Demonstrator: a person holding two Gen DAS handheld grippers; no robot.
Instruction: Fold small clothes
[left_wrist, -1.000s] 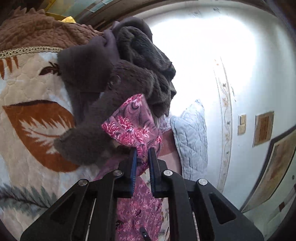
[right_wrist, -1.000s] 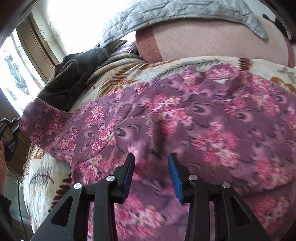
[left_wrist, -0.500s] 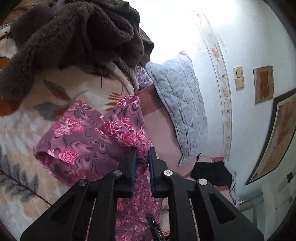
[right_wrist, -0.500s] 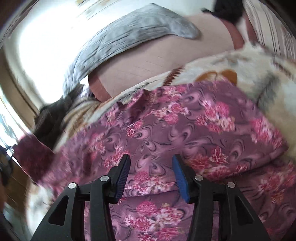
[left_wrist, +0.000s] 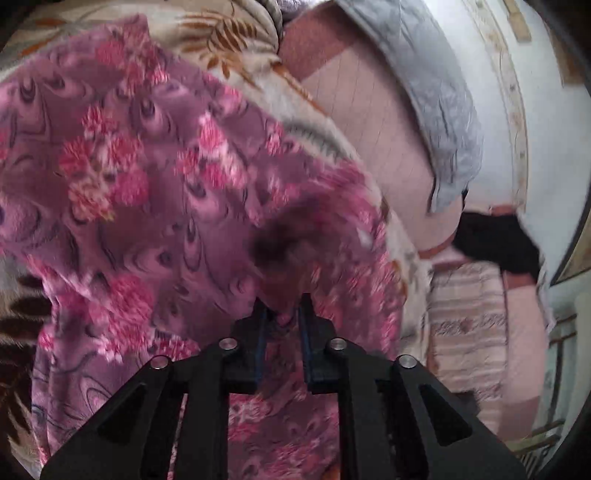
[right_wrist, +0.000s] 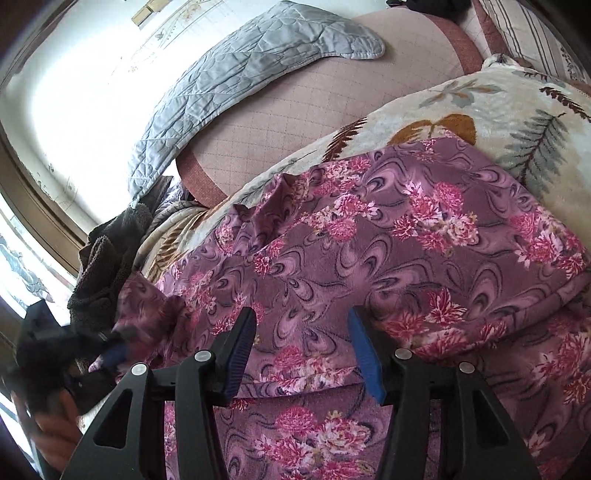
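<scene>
Left wrist view: the left gripper (left_wrist: 282, 314) points down at a purple flowered garment (left_wrist: 140, 192) spread over a leaf-patterned blanket (left_wrist: 236, 48) on the bed. A bunched fold of that garment sits between the two fingers, whose jaws are opening — the picture is blurred, and the pads no longer seem to press on the cloth. Beyond the blanket lies a pink quilted bedspread (left_wrist: 373, 122), with a grey quilted pillow (left_wrist: 439, 96) along the white wall. A dark piece of cloth (left_wrist: 495, 243) lies further along the bed, near the pillow's end.

Right wrist view: the right gripper (right_wrist: 301, 350) hovers just over the same garment (right_wrist: 424, 236), jaws wide and opening further, with nothing pinched between them — only flat cloth below. The garment shows a doubled-over edge running across in front of the fingers. At the far left the left gripper (right_wrist: 110, 354) appears, blurred, at the garment's corner, with a hand (right_wrist: 48, 421) behind it. A dark fuzzy garment (right_wrist: 107, 266) is heaped beside the blanket (right_wrist: 491, 99), and the pillow (right_wrist: 255, 70) lies beyond.
</scene>
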